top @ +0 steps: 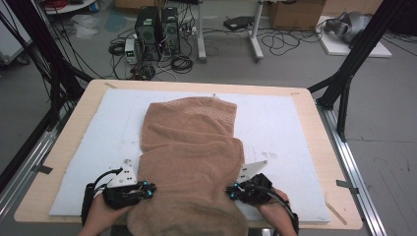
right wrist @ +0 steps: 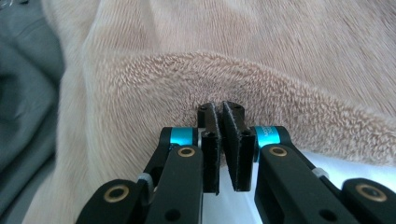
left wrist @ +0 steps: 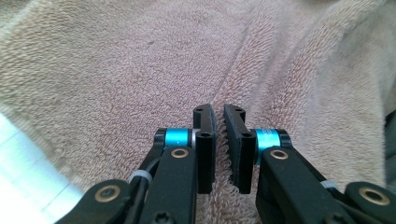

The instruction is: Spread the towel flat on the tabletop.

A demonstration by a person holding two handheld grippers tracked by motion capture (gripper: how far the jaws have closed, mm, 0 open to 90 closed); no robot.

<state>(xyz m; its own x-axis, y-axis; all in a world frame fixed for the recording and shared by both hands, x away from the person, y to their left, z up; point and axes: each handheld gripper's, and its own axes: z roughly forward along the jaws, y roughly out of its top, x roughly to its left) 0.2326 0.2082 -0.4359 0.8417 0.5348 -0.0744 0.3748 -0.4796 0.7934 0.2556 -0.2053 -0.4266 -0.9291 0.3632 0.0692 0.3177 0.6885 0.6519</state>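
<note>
1. A tan, rumpled terry-cloth towel point(top: 189, 157) lay across the middle of the high view, on a pale blue foam mat point(top: 285, 128) that covered a light wooden table point(top: 322, 132). Its far end sat near the centre of the frame and its near end hung over the table's bottom edge.

2. The left gripper point(top: 146, 189) stood at the lower left of the high view, held by a hand point(top: 105, 214), its tips touching the towel's left edge.

3. In the left gripper view, the left gripper point(left wrist: 218, 128) had its jaws drawn nearly together, pinching a fold of the towel point(left wrist: 140, 70) between the pads, with pile showing in the narrow gap. The mat point(left wrist: 28, 177) showed at the lower left.

4. The right gripper point(top: 235, 189) sat at the lower right of the high view, against the towel's right edge.

5. In the right gripper view, the right gripper point(right wrist: 220, 114) was clamped on the towel's thick rolled edge point(right wrist: 280, 93), with the jaw tips pressed into the pile at the centre of the frame.
</note>
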